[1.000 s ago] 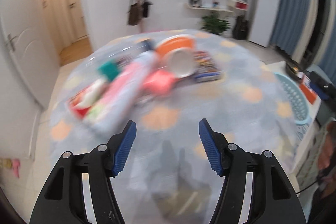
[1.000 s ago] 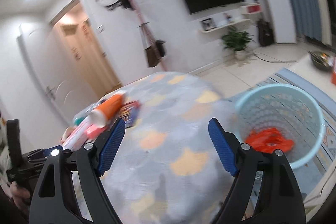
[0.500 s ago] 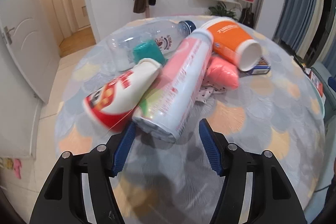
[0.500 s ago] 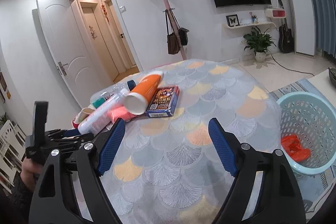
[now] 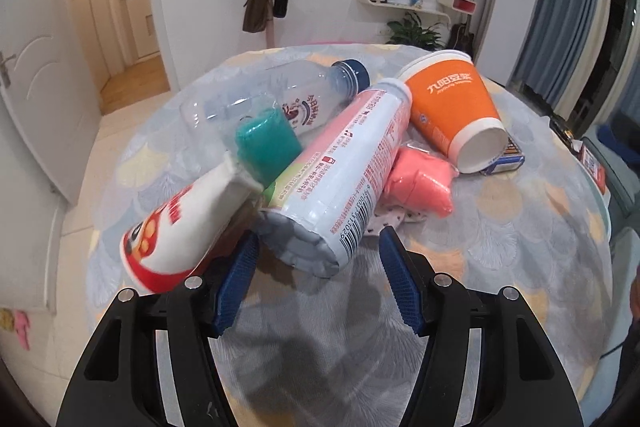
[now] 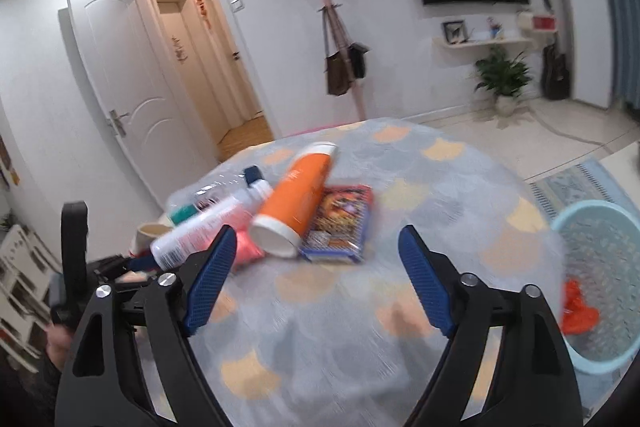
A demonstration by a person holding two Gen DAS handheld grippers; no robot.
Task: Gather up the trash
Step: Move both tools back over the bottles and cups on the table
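nearer now, pink bottle (image 5: 344,163) base-first

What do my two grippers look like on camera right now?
Both match. The left gripper and right gripper each have black cut-out plastic arms, silver round screws, and blue cross-hatched pads. No cables show on either.

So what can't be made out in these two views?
- Left wrist view: the box is mostly hidden behind the cup.
- Left wrist view: the spotted scrap lies under the pink bottle.
- Right wrist view: basket cut by the edge, blurred.
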